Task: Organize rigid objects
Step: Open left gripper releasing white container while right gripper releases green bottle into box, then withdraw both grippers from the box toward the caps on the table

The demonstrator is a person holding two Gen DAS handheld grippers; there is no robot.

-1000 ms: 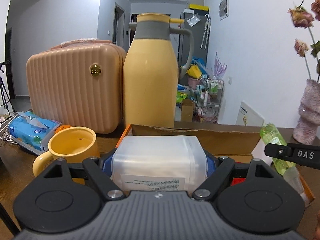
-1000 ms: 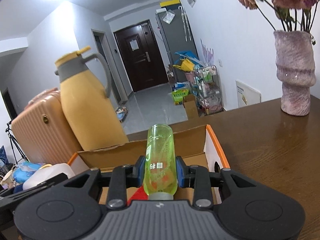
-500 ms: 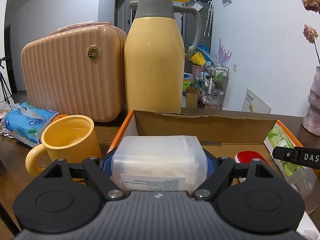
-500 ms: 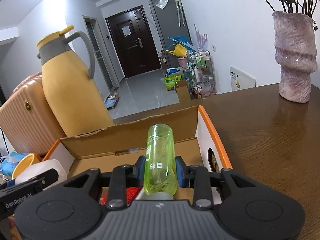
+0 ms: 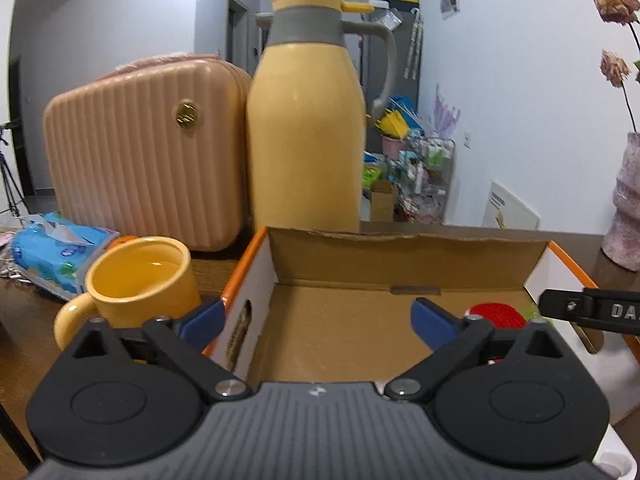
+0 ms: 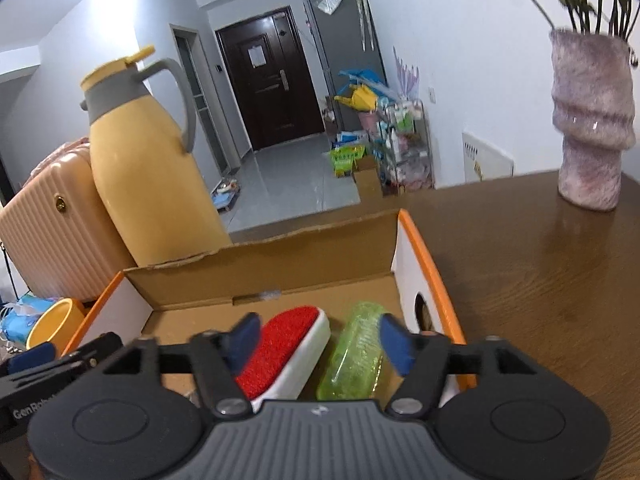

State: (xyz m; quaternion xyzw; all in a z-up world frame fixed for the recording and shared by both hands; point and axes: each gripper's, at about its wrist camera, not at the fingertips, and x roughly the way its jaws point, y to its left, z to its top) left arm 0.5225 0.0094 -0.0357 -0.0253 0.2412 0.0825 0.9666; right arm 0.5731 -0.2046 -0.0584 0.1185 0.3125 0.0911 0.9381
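Both grippers hang over the cardboard box (image 6: 304,256) with nothing between their fingers: the left gripper (image 5: 316,320) spread wide, the right gripper (image 6: 318,338) likewise. The green bottle (image 6: 356,354) lies along the box's right wall, touching the red-topped brush (image 6: 282,350). A yellow mug (image 5: 140,280) stands outside the left wall.

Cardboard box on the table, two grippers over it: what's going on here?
A person is packing loose items into the cardboard box with a handheld gripper in each hand. Right now both grip nothing: the left gripper hangs with jaws wide over the bare left part of the box floor, and the right gripper is open just above a green bottle lying flat beside a red-topped brush. A yellow mug stands outside the box, to its left.
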